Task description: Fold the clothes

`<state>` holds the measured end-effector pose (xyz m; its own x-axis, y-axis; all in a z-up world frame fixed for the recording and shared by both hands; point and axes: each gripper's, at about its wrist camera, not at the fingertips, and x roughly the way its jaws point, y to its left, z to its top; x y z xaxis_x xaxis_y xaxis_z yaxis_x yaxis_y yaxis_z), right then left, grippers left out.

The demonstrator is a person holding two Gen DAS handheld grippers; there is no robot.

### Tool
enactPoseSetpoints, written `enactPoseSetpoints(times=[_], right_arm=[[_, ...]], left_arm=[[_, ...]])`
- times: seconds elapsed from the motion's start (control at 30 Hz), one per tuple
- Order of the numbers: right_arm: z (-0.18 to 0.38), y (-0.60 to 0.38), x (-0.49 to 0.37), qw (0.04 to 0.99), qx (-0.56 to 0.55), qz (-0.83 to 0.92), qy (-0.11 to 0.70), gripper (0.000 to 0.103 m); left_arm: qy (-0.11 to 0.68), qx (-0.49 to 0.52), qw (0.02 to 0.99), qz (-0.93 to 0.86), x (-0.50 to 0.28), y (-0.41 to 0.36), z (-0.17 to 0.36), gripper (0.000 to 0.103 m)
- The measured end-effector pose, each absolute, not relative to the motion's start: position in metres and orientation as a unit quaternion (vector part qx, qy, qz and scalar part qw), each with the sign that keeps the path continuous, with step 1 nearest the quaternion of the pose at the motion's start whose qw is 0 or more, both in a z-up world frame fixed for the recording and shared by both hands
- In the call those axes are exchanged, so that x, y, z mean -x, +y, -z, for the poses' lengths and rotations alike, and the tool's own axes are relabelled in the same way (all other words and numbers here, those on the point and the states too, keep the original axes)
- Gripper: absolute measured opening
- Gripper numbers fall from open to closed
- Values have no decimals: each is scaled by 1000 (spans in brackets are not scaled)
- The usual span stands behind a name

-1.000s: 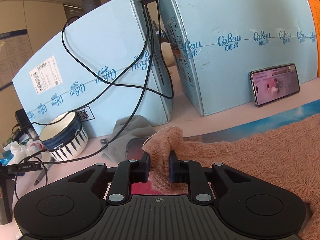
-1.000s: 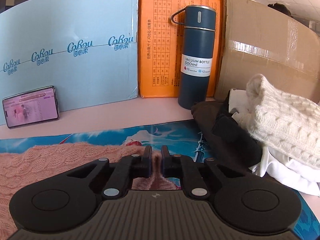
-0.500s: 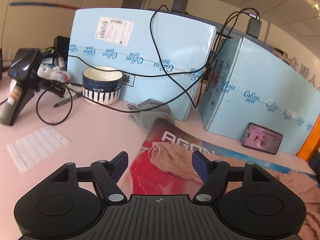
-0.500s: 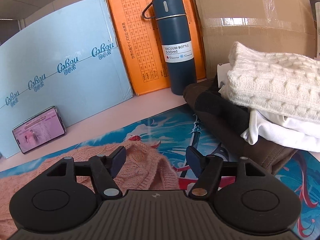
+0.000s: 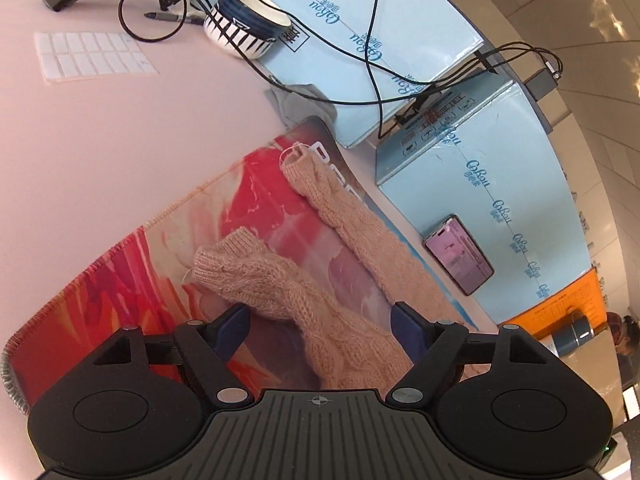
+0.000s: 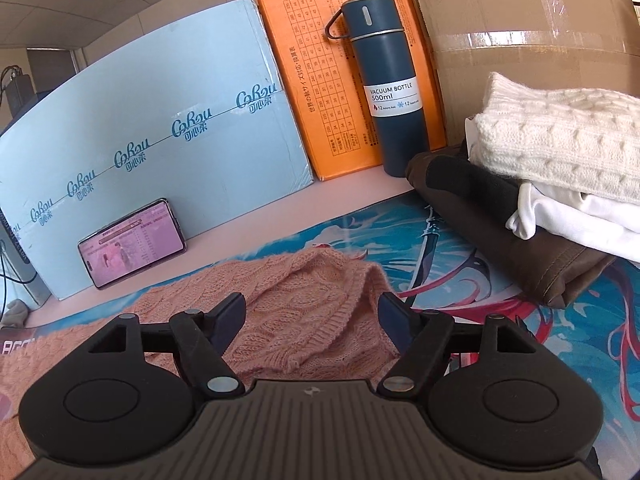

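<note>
The left gripper (image 5: 320, 330) has its jaws apart over a sleeve of the pink sweater (image 5: 280, 280) without pressing it. The right gripper (image 6: 312, 320) has its jaws opening above the sweater's hem (nothing clamped). The sweater lies on the printed mat (image 5: 120, 280) on the table (image 5: 100, 140).

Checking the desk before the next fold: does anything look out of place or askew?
Black cables trail loosely over the light-blue boxes and past the striped bowl. A loose yarn strand curls off the pink sweater at its far cuff. Nothing spilled.
</note>
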<state>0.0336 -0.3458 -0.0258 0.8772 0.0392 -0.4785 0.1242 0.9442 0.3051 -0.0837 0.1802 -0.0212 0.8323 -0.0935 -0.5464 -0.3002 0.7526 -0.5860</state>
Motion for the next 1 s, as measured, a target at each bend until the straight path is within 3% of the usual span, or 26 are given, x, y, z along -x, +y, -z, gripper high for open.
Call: enactPoseSetpoints(times=[0.03,0.07,0.1,0.17,0.33,0.4,0.5,0.57,0.63,0.7,0.73,0.83,0.93,1.0], right_arm=[[26,-346,-33,954,-167,24,247,72],[27,-347,-33,954,-168,25,249,72],[28,-348,-33,953,-170,25,251,72],[30,-350,-33,951,-172,27,254,72],[30,-351,-33,951,-174,28,256,72],[30,-351,-33,951,-173,28,256,72],[31,-351,-34,950,-172,28,260,72],[31,-350,-34,949,-170,29,263,72],[32,-350,-35,949,-168,30,265,72],[32,-350,-35,949,-169,30,266,72],[32,-350,-35,949,-169,31,266,72],[32,-351,-35,948,-170,31,266,72],[31,-351,-34,948,-171,32,265,72],[31,-352,-33,948,-175,31,265,72]], left_arm=[[275,315,905,-74,80,175,20,69],[278,250,923,-94,74,163,20,27],[284,166,937,-116,68,148,21,4],[275,70,952,-114,64,127,20,3],[210,-30,966,-145,67,114,-1,3],[229,-29,961,-154,62,125,1,6],[284,-42,942,-173,50,140,17,20],[300,-41,932,-199,48,150,25,52],[308,-46,924,-221,47,160,25,71],[313,-66,913,-253,46,170,26,76],[310,-70,910,-267,47,172,25,85],[295,-74,903,-303,49,175,17,87],[268,-96,898,-336,47,171,4,102],[283,-19,908,-308,50,192,3,102]])
